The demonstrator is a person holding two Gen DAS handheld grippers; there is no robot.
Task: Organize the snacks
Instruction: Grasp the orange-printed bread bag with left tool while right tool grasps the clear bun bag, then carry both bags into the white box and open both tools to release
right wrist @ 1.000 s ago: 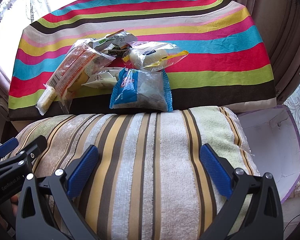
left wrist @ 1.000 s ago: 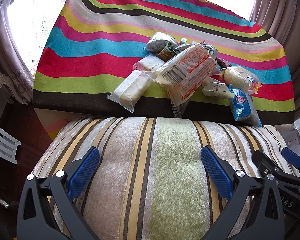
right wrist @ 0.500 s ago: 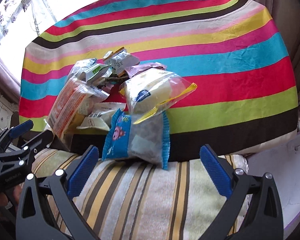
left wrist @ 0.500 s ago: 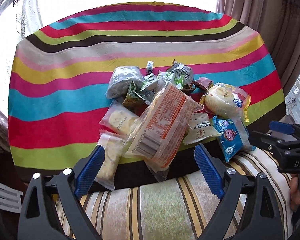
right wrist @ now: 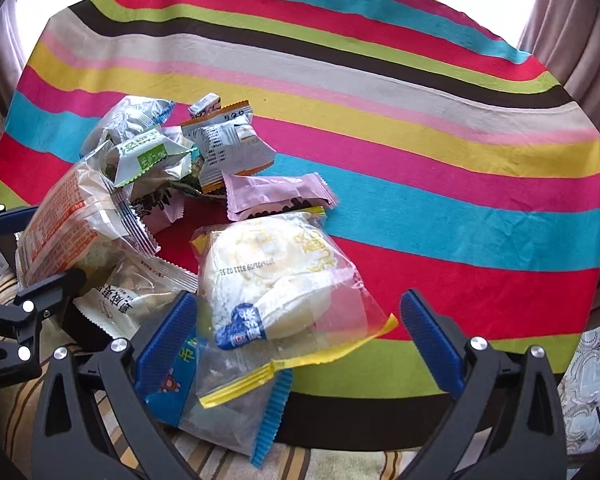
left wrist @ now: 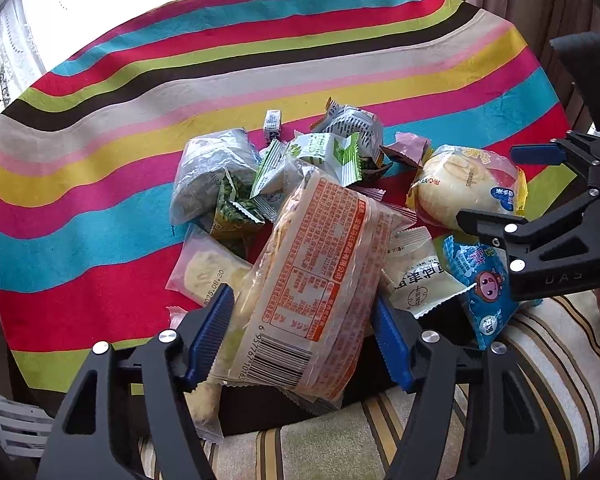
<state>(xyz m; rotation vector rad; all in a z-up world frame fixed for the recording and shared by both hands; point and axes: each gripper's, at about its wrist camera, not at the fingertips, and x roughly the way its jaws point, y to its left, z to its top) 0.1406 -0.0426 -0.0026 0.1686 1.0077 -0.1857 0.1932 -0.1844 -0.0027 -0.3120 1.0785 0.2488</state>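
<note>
A heap of snack packets lies on a striped tablecloth point(left wrist: 100, 240). In the left wrist view my left gripper point(left wrist: 300, 340) has a big clear packet with orange print point(left wrist: 316, 280) between its blue pads. The jaws are closing and both pads touch the packet's sides. In the right wrist view my right gripper point(right wrist: 300, 344) stands open around the near end of a cream bun bag point(right wrist: 268, 272), which lies on a blue packet point(right wrist: 172, 384). The right gripper point(left wrist: 500, 188) also shows at the right of the left wrist view, over the bun bag point(left wrist: 464, 184).
Small wrappers lie behind: a grey-green bag point(left wrist: 208, 172), green-and-white sachets point(left wrist: 320, 152), a pink wrapper point(right wrist: 276, 192). A striped plush cushion point(left wrist: 540, 360) lies under the grippers at the table's near edge. Curtains hang behind the table. The cloth to the right of the heap point(right wrist: 460, 200) is bare.
Both grippers came forward from over the cushion to the snack heap. The left jaws narrowed onto the orange-printed packet. The right jaws stayed wide and now straddle the bun bag.
</note>
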